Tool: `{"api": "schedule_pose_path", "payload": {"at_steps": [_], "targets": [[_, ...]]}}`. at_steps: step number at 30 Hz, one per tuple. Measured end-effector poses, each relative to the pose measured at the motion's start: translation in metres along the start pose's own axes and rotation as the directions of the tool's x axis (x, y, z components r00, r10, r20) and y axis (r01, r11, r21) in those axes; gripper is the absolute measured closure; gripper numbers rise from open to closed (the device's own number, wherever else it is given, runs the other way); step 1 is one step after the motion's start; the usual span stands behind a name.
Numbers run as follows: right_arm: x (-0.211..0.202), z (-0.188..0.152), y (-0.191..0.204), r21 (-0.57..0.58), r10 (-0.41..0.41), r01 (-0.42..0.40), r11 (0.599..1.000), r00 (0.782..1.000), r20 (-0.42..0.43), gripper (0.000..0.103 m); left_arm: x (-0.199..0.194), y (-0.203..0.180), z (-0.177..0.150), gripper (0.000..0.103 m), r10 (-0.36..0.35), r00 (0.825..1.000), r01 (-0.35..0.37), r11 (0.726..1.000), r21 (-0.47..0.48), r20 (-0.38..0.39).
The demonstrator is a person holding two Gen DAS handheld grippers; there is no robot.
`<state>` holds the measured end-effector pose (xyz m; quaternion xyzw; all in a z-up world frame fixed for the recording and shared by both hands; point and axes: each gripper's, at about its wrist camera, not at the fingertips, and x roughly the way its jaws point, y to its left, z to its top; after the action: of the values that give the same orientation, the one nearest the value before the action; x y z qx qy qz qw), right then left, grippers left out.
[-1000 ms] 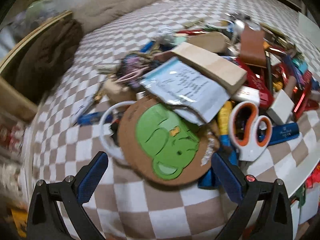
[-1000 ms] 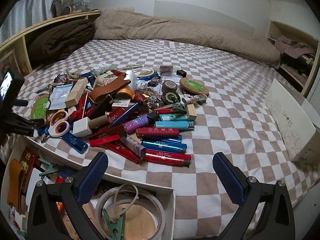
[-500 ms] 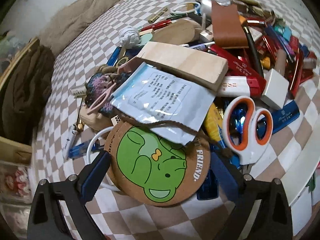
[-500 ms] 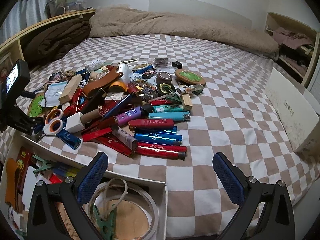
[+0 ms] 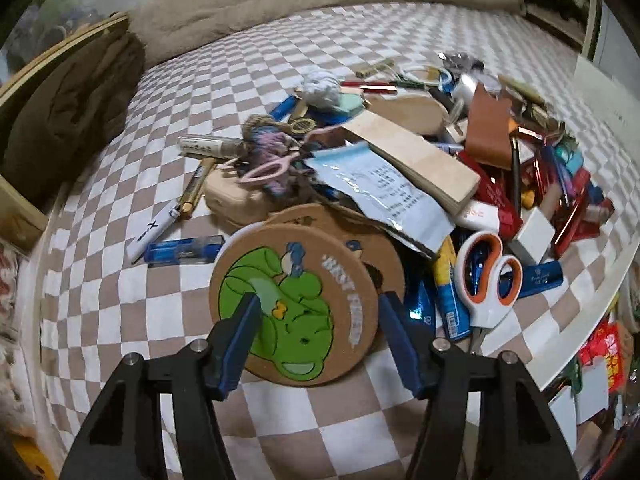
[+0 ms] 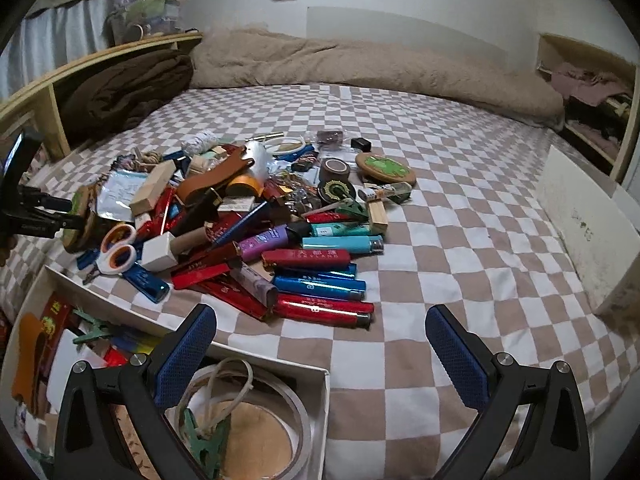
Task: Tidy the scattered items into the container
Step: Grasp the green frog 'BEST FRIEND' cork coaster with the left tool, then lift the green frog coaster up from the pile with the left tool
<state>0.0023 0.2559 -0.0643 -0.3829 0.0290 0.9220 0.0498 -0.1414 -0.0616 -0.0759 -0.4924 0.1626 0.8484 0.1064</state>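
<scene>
A round cork coaster [image 5: 296, 292] with a green cartoon animal stands tilted between the blue pads of my left gripper [image 5: 320, 304]. The jaws are closing and the pads press on its two edges. In the right wrist view the same coaster [image 6: 80, 220] hangs on edge at the pile's left end. A second cork coaster [image 5: 340, 220] lies under it. The pile [image 6: 256, 224] holds lighters, red packets, scissors [image 5: 488, 280] and a wooden block. My right gripper [image 6: 320, 328] stands open and holds nothing, over the white box [image 6: 264, 364], which contains a tape roll and a green clip.
The box rim [image 5: 592, 336] runs along the bed's near edge, right of the pile. A white box lid [image 6: 580, 232] leans at the far right. A beige duvet [image 6: 360, 68] and a brown blanket [image 6: 128, 92] lie behind. Bare checkered sheet [image 6: 460, 200] spreads right of the pile.
My left gripper's jaws came in around the cork coaster and gripped its edges. The coaster tipped up off the pile, uncovering a second one. The right gripper barely moved.
</scene>
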Motion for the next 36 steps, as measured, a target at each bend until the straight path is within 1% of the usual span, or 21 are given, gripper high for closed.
{"api": "schedule_pose_path", "payload": {"at_steps": [2,4,5,6,7,8,10,13,16,18,23,26,28,30,32,34,36], "targets": [[0.001,0.001,-0.001,-0.005,-0.005,0.005,1.000,1.000,-0.007,0.000,0.002,0.001,-0.004,0.041,0.004,1.000,-0.004,1.000,0.001,-0.010],[0.000,0.001,0.000,-0.021,-0.013,0.012,1.000,1.000,-0.007,0.000,0.003,0.004,-0.006,0.033,0.004,1.000,-0.004,1.000,-0.007,-0.015],[0.000,0.001,0.001,-0.026,-0.014,0.014,1.000,1.000,-0.007,0.000,0.004,0.005,-0.007,0.018,0.011,1.000,-0.011,1.000,-0.004,-0.016],[-0.001,0.001,0.001,-0.026,-0.009,0.009,1.000,1.000,-0.005,0.000,0.005,0.005,-0.008,0.006,0.028,1.000,-0.028,1.000,0.004,-0.011],[-0.002,0.001,0.001,-0.025,-0.001,0.001,1.000,1.000,-0.003,0.000,0.005,0.005,-0.008,0.004,0.050,0.999,-0.050,0.999,0.020,-0.002],[-0.002,0.002,0.001,-0.025,0.006,-0.006,1.000,1.000,-0.003,0.000,0.005,0.005,-0.009,0.004,0.066,0.998,-0.066,0.997,0.039,0.006],[-0.001,0.003,0.001,-0.026,0.026,-0.026,0.999,1.000,-0.005,0.000,0.008,0.004,-0.009,0.004,0.077,0.997,-0.077,0.995,0.068,0.004],[0.001,0.005,0.000,-0.027,0.052,-0.052,0.998,0.999,-0.014,0.000,0.014,0.002,-0.009,0.004,0.062,0.998,-0.061,0.994,0.087,-0.015],[0.004,0.008,-0.001,-0.031,0.061,-0.062,0.998,0.998,-0.025,0.000,0.022,0.000,-0.007,0.004,0.065,0.998,-0.063,0.994,0.093,-0.023],[0.006,0.010,-0.002,-0.036,0.061,-0.063,0.997,0.998,-0.034,0.000,0.025,0.004,-0.005,0.002,0.049,0.999,-0.047,0.996,0.076,-0.023],[0.009,0.010,-0.004,-0.032,0.088,-0.090,0.995,0.995,-0.051,0.000,0.036,0.015,-0.005,0.001,-0.008,1.000,0.008,0.999,0.042,-0.013],[0.012,0.009,-0.007,-0.025,0.098,-0.100,0.995,0.993,-0.065,0.000,0.044,0.026,-0.007,0.000,-0.071,0.997,0.070,0.997,-0.031,-0.013],[0.015,0.010,-0.012,-0.019,0.100,-0.102,0.995,0.992,-0.078,0.000,0.044,0.032,-0.010,0.000,-0.096,0.995,0.096,0.993,-0.073,0.003],[0.019,0.011,-0.017,-0.010,0.100,-0.101,0.995,0.991,-0.092,0.000,0.042,0.034,-0.013,0.000,-0.099,0.995,0.101,0.991,-0.090,0.018],[0.022,0.013,-0.024,-0.001,0.105,-0.106,0.994,0.989,-0.102,0.000,0.038,0.035,-0.017,0.000,-0.085,0.996,0.088,0.992,-0.096,0.035],[0.029,0.016,-0.031,0.009,0.112,-0.112,0.994,0.986,-0.121,0.000,0.030,0.035,-0.022,0.000,-0.073,0.996,0.078,0.992,-0.096,0.056],[0.039,0.020,-0.036,0.027,0.118,-0.115,0.993,0.981,-0.154,0.000,0.023,0.037,-0.026,0.000,-0.078,0.994,0.085,0.992,-0.097,0.078]]}}
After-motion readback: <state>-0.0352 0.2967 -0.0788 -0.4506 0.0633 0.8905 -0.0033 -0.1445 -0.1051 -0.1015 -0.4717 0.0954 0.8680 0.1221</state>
